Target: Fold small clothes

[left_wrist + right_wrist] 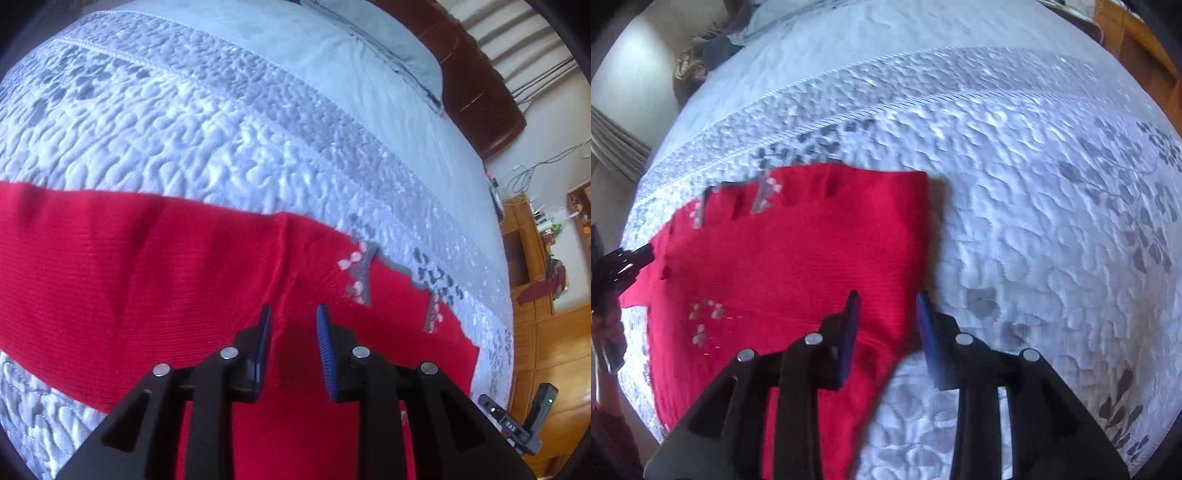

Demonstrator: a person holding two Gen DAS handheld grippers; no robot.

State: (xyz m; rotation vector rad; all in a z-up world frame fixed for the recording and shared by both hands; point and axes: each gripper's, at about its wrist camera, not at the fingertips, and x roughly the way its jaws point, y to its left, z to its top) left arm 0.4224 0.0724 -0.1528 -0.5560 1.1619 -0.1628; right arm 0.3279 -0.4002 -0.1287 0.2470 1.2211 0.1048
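Currently, the red knit garment [155, 280] lies on the quilted bedspread [192, 122] of the bed, spread mostly flat with a raised lengthwise crease running through its middle. In the right wrist view the same garment shows a straight far edge and a square far corner, which suggests that at least one fold is already laid. A band of grey and white pattern runs along one end of the cloth, and parts of that end are turned over on themselves.

The left claw [293, 314] hangs just above the red cloth beside the crease. Its jaws stand a little apart, and nothing is pinched between them. The right claw [886, 299] is positioned over the garment's near right edge, where red cloth meets bedspread. Its jaws are likewise slightly spread with no fabric gripped; one finger sits over the cloth and the other over the quilt.

Judgement of progress: the task is partway. The garment is flattened and probably folded once, but it is still a long, wide panel, not a compact stack. The patterned end looks uneven and rumpled, though motion blur there prevents a firm reading. Remaining work appears to be: take hold of an edge or corners, bring one end over the other, and smooth the result. No other small clothes are visible on the bed in either view.
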